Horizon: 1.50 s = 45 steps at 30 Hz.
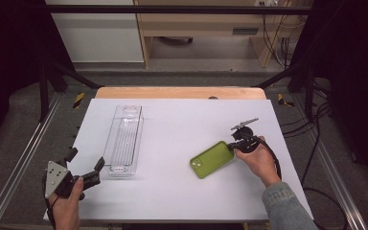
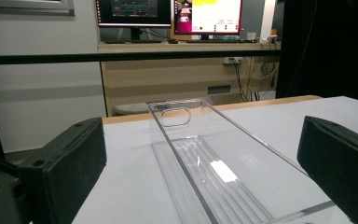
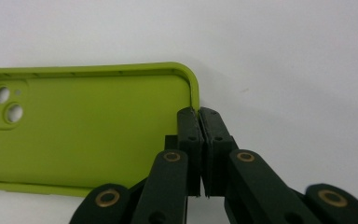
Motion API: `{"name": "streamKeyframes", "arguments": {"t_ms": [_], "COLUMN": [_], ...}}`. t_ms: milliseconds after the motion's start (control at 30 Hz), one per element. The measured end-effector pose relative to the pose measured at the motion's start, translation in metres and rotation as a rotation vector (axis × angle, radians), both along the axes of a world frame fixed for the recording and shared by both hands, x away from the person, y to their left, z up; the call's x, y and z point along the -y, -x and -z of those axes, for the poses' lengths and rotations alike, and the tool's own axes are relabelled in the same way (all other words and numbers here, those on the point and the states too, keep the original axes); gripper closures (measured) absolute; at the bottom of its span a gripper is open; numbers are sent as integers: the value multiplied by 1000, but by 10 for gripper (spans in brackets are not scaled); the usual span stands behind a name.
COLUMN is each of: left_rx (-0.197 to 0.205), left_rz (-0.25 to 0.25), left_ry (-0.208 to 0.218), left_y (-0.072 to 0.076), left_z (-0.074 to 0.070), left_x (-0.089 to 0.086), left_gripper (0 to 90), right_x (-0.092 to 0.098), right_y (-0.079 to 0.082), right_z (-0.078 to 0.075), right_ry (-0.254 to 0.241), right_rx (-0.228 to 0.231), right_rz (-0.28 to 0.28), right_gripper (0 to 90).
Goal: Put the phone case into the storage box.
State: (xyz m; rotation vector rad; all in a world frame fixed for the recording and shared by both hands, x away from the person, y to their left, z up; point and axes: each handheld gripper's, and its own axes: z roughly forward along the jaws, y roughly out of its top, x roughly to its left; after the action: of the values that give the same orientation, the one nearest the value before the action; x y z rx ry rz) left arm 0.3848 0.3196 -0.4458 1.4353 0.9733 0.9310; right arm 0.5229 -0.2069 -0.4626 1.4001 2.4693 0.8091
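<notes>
The right claw (image 3: 199,112) pinched the case (image 3: 88,126) rim at centre frame. The case lay flat on the worktop (image 1: 172,191), not yet lifted; the left claw (image 1: 84,165), spread, waited by the tray (image 1: 123,139).

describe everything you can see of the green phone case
The case is lime green and looks like soft matte rubber or silicone. It is empty and lies open side up on the white table, showing a raised rim, rounded corners and a camera cutout with round holes at one end. In the high view it lies at an angle on the table's right half, camera end nearer the person. The right tongs are shut on the rim of its short end opposite the cutout.
</notes>
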Motion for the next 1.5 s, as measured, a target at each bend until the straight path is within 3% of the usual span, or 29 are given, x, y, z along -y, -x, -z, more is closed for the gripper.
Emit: {"name": "streamKeyframes", "arguments": {"t_ms": [167,267,367,433,533,633,733,833,967,1067,1200,1500], "left_rx": [19,9,-40,-98,-153,-163,-160,-166,-166,-162,-177,-182], "left_rz": [5,5,-24,-65,-58,-31,0,14,29,38,50,82], "left_ry": [10,31,36,8,5,-33,-33,-61,-72,-105,-104,-135], "left_y": [4,4,2,-2,-5,-8,-12,-17,-21,-23,-24,-23], "left_z": [-7,-9,-13,-17,-18,-20,-21,-26,-35,-41,-45,-45], "left_x": [2,6,14,22,33,47,59,71,88,105,126,150], "left_gripper": [2,0,0,0,0,0,0,3,7,8,11,14], "right_x": [0,0,0,1,2,2,5,8,8,6,8,7], "right_y": [14,21,28,34,44,51,55,57,62,68,75,80], "right_z": [-12,-16,-19,-19,-17,-11,-5,-2,-2,-2,-6,-6], "right_ry": [-48,-78,-101,-129,-165,-196,-226,-260,-292,-322,-348,-353], "right_rx": [67,113,167,201,251,293,327,363,396,410,430,460], "right_rz": [41,69,105,126,153,178,214,247,270,271,288,317], "right_gripper": [884,884,883,883,884,883,883,884,883,884,884,884]}}
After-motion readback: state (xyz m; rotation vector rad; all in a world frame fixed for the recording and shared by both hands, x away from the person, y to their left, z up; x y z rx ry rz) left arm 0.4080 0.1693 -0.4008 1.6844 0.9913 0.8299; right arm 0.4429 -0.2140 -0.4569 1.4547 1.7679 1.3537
